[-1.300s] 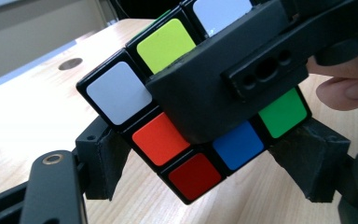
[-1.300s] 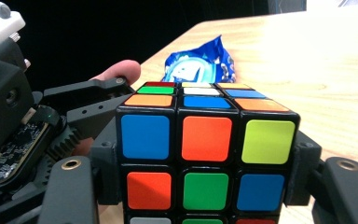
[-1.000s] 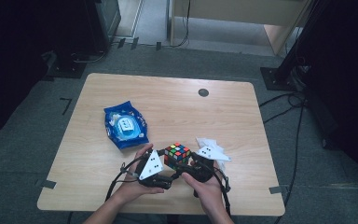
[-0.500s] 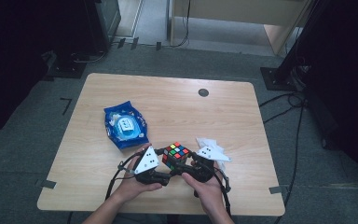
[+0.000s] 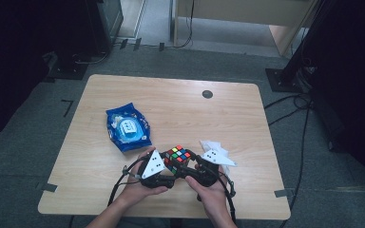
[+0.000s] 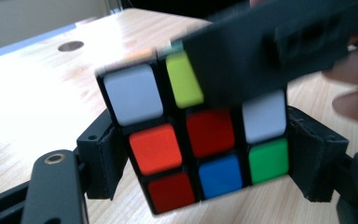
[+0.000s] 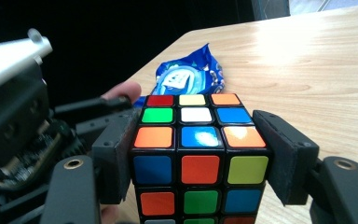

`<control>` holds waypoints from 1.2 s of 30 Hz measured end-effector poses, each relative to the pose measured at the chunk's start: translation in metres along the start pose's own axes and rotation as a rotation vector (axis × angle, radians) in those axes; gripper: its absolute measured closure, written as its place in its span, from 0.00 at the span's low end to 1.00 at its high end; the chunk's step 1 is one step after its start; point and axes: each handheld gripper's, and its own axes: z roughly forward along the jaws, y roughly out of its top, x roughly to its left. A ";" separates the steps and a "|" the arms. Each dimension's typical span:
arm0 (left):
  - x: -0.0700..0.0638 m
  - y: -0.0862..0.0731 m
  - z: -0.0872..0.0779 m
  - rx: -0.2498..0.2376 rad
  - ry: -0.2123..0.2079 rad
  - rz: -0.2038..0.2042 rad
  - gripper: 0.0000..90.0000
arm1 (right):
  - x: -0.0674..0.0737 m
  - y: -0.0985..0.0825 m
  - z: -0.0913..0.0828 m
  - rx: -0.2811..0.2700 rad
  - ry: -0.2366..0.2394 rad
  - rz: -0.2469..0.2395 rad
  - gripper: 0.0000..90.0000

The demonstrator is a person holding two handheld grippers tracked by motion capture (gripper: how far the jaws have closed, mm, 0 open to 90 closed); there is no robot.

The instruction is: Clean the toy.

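A scrambled Rubik's cube is held just above the table's front edge, between my two hands. My left gripper comes in from the left. Its jaws have just been closing with the cube between them, and both pads now sit against the lower layers. My right gripper grips from the opposite side, its pads flat on two sides of the cube. One right jaw crosses the cube's top corner in the left gripper view. The left gripper's body shows at the left of the right gripper view.
A blue snack packet lies left of centre on the wooden table, behind the cube. Something white and crumpled lies just behind my right gripper. A dark round grommet sits near the far edge.
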 end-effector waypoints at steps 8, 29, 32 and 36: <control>0.001 0.000 -0.003 0.001 0.031 0.013 0.36 | 0.001 0.000 0.001 0.011 0.010 0.013 0.38; 0.032 -0.004 -0.016 -0.002 0.074 -0.074 0.38 | -0.104 -0.001 -0.028 0.160 -0.409 -0.208 0.57; 0.032 -0.004 -0.016 0.003 0.070 -0.074 0.38 | -0.106 -0.009 -0.021 0.195 -0.445 -0.180 0.56; 0.032 -0.004 -0.017 0.003 0.066 -0.074 0.38 | -0.112 -0.018 -0.015 0.256 -0.473 -0.185 0.66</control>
